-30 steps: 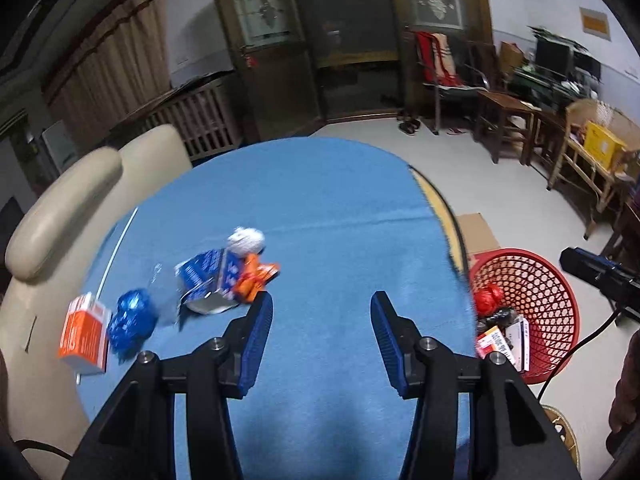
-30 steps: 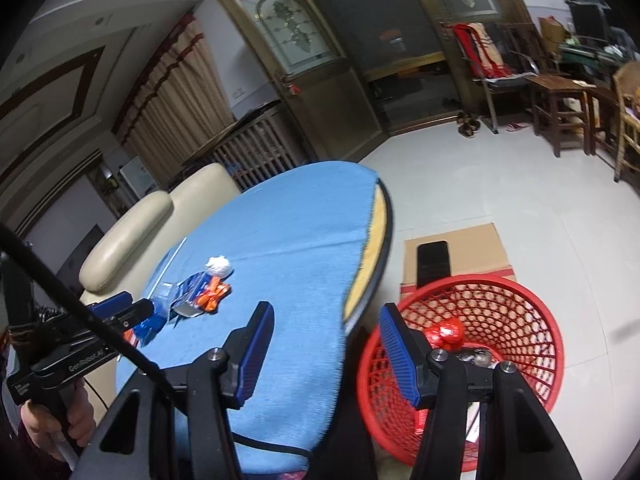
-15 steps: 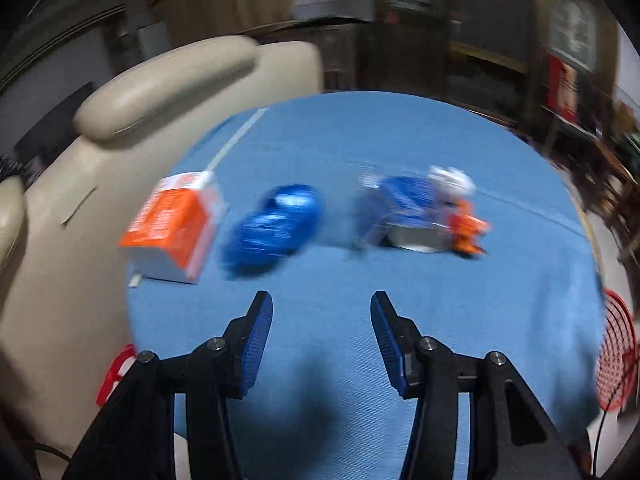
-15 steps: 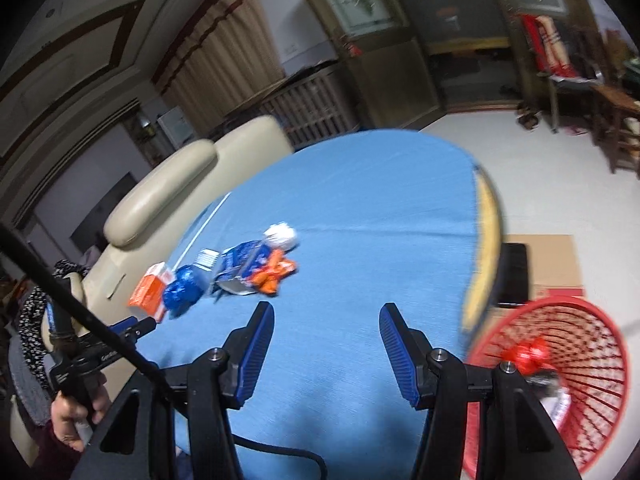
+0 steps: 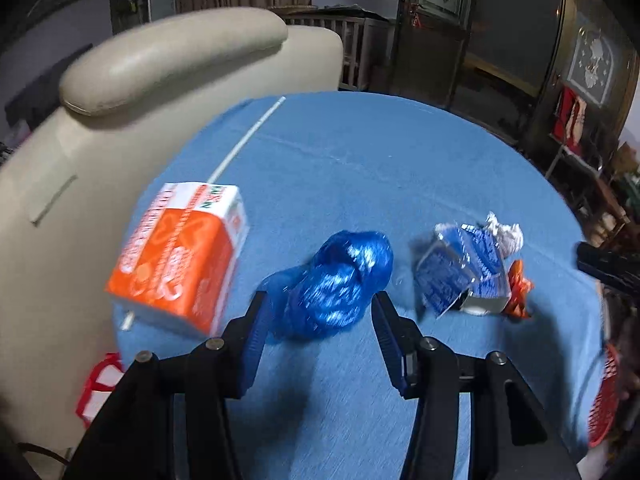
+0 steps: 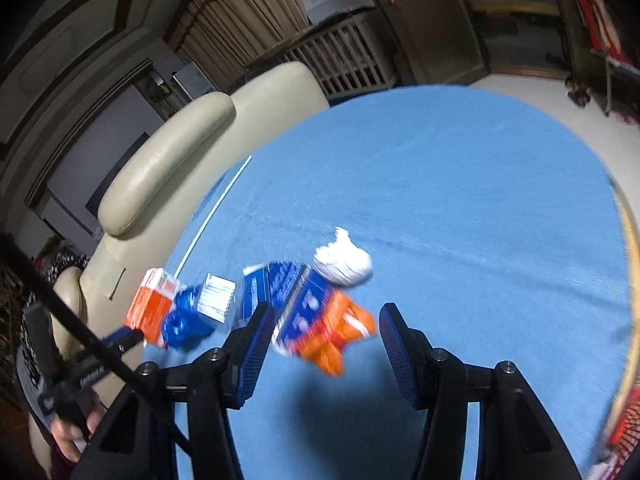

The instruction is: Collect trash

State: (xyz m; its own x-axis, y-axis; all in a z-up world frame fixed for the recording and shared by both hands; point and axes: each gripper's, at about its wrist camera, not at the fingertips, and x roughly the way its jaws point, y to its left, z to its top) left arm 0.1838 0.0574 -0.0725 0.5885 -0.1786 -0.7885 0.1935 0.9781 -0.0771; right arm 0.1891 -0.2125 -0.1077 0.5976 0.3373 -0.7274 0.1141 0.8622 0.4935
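My left gripper [image 5: 318, 312] hangs over the blue cloth with its jaws apart, and the crumpled blue plastic bag [image 5: 340, 284] lies just ahead of the fingertips, partly between them; I cannot tell whether the pads touch it. My right gripper [image 6: 320, 322] is also spread, empty, with the orange wrapper [image 6: 340, 332] lying on the cloth between and just beyond its tips, and the torn blue packet [image 6: 286, 296] against the left finger's line.

A second ago my left gripper faced the far edge of the table with the red basket at its right and the trash off to its left; now it has swung round onto the trash, and the bag sits centred ahead of it. My right gripper was over the basket then, and it has crossed onto the table to face the wrapper.

Outward from the bag, the orange and white carton [image 5: 180, 256] lies tilted at its left, near the table edge, and a white crumpled tissue [image 5: 506, 234] touches the packet's far side. A thin white straw [image 5: 248, 140] runs away toward the far rim. The round table [image 5: 400, 152] wears a blue cloth; a beige sofa [image 5: 172, 60] stands behind it. A sliver of the red basket [image 5: 604, 404] shows low at the right.
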